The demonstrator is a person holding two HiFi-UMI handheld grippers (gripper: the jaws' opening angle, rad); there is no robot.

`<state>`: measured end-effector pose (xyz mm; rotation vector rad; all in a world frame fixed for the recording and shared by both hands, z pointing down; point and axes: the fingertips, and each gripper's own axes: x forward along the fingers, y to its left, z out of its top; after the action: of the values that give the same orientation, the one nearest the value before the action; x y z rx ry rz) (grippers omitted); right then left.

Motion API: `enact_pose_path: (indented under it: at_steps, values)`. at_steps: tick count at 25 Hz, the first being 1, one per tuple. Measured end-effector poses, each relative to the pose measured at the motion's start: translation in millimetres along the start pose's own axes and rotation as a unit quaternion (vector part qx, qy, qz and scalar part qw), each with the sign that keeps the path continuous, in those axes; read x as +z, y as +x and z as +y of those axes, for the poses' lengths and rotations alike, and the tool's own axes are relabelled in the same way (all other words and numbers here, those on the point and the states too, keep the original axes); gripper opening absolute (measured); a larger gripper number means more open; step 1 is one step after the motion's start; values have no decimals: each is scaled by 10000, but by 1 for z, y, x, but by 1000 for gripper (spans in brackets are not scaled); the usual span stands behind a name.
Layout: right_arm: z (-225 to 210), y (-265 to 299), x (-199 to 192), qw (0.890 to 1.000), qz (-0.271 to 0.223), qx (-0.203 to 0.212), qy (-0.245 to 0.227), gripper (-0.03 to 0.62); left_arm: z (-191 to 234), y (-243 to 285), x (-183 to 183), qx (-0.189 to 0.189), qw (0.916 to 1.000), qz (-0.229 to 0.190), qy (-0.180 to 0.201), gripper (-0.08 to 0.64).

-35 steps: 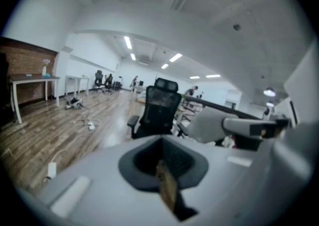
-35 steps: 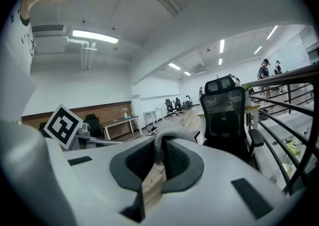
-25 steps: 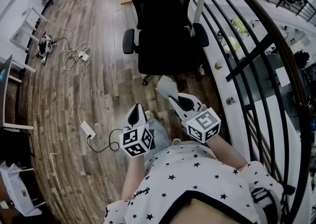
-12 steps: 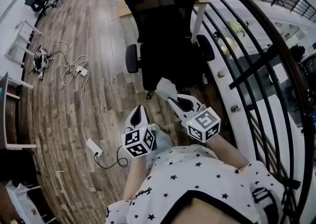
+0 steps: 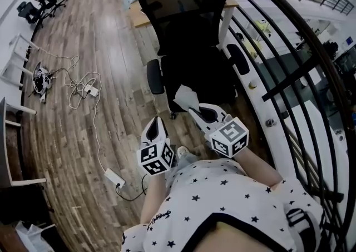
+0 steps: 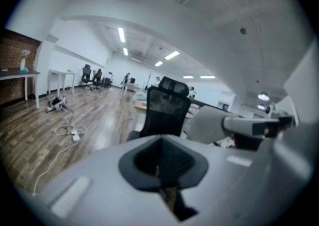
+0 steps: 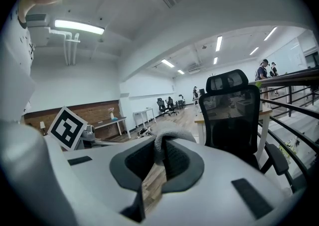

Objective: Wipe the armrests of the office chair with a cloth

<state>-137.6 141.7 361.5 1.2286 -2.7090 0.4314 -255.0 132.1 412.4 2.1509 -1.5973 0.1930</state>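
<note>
A black mesh office chair (image 5: 189, 34) stands ahead of me with its left armrest (image 5: 155, 76) and right armrest (image 5: 237, 58) both showing; the chair (image 7: 234, 115) also fills the right gripper view, and the chair (image 6: 162, 110) shows past the left jaws. My right gripper (image 5: 194, 106) is shut on a pale grey cloth (image 5: 186, 97), held short of the seat's front edge. The cloth (image 7: 167, 140) bulges out above the closed jaws. My left gripper (image 5: 156, 126) is shut with nothing in it, lower and to the left, over the wooden floor.
A curved black railing (image 5: 289, 73) runs along the right. White cables and a power strip (image 5: 114, 177) lie on the wood floor at left. A wooden table (image 5: 139, 14) stands behind the chair. White desk frames (image 5: 14, 56) line the far left.
The chair has come nearer and sits lower in the head view as I walk toward it. Both grippers stay in the same pose, the cloth still held.
</note>
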Motion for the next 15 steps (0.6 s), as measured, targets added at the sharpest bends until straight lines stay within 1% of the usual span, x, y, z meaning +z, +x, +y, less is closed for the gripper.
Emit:
enact_pose_path:
  at_steps: [8, 15]
  values:
    - [-6, 60, 12, 10000, -12, -87, 9, 31, 47, 28, 20, -17, 10000, 43, 28, 6]
    - [-9, 101, 8, 9998, 183, -115, -10, 31, 82, 43, 23, 11, 9999, 118, -88, 6]
